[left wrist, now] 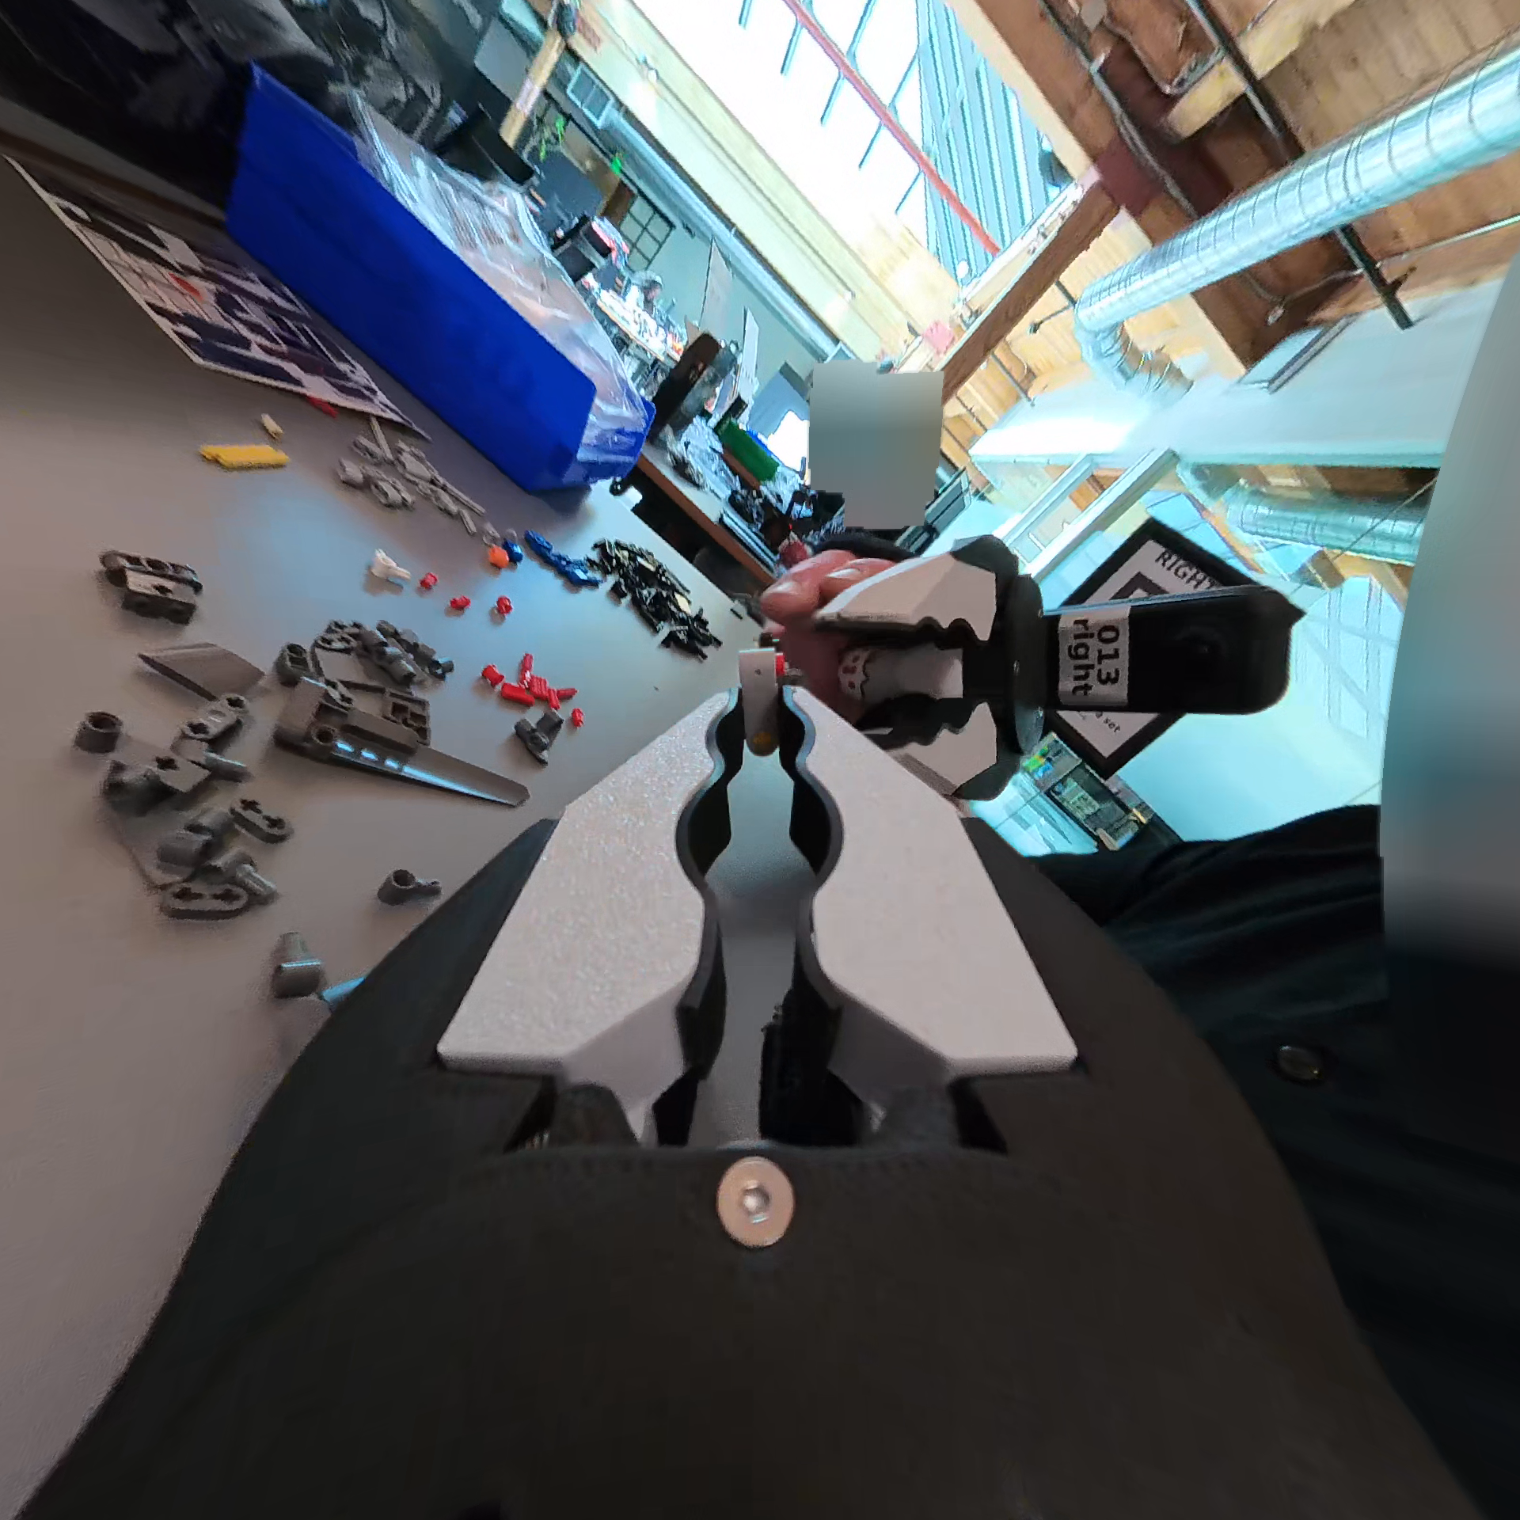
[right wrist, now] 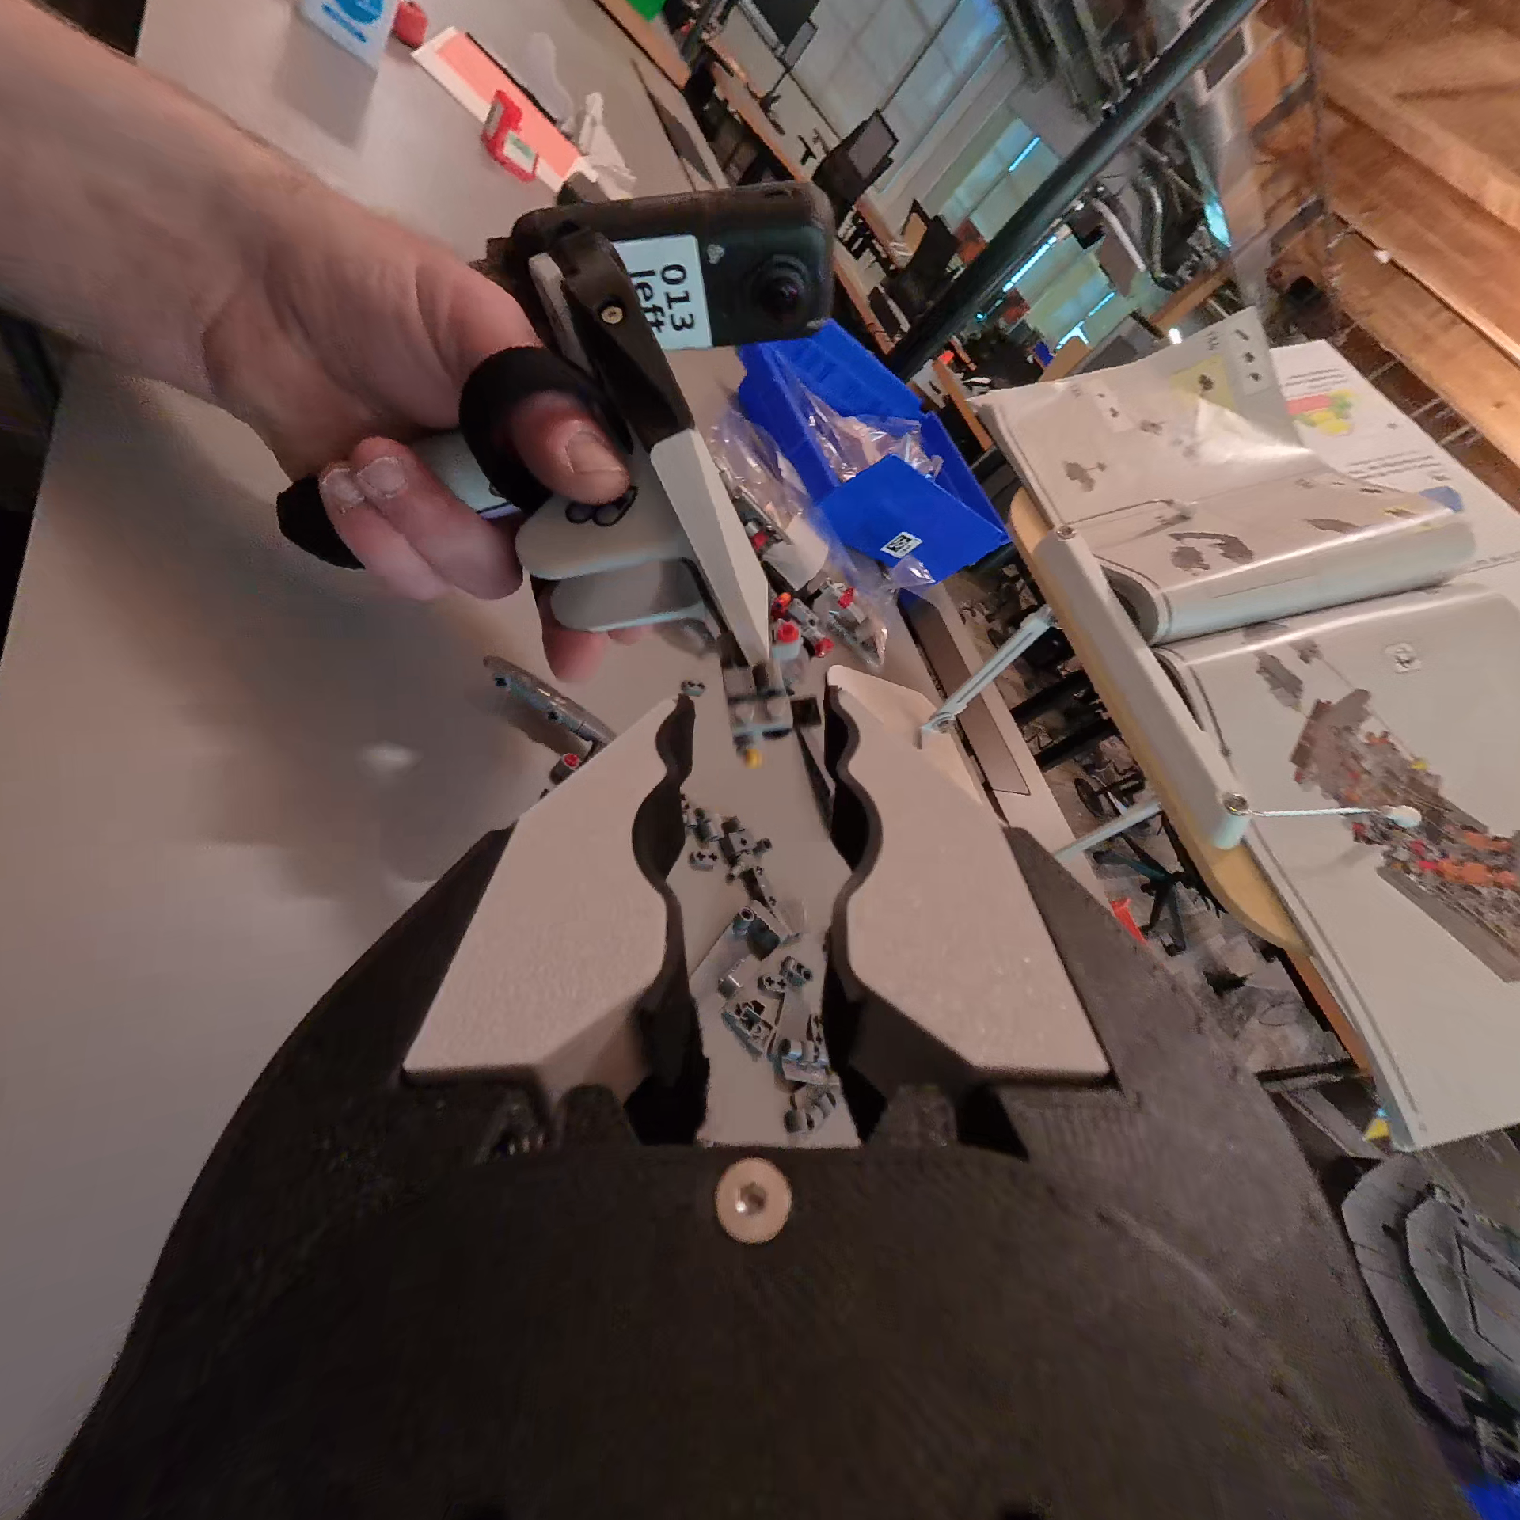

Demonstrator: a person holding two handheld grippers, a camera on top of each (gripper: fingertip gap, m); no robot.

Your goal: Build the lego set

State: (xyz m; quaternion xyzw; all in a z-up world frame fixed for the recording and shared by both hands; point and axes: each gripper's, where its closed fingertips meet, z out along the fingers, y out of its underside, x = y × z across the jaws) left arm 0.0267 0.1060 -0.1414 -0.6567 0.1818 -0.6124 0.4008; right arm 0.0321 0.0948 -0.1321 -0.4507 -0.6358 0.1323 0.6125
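My left gripper [left wrist: 761,709] is shut on a small grey brick assembly [left wrist: 758,670] with a yellow pin at its lower end and a red bit at its side, held above the table. In the right wrist view the left gripper's fingers [right wrist: 724,559] come down from above and pinch the same assembly [right wrist: 761,711]. My right gripper [right wrist: 757,699] is open. The assembly hangs between its fingertips with a gap on each side. The right gripper also shows in the left wrist view [left wrist: 835,646], just right of the assembly, jaws apart.
Loose grey pieces [left wrist: 354,707], red pins [left wrist: 530,687] and black pieces [left wrist: 650,588] lie on the grey table [left wrist: 123,1028]. A blue bin [left wrist: 411,312] and a printed mat [left wrist: 206,288] stand behind. An open instruction booklet [right wrist: 1234,493] sits on a stand at the right. My left and right fingertips are right by each other.
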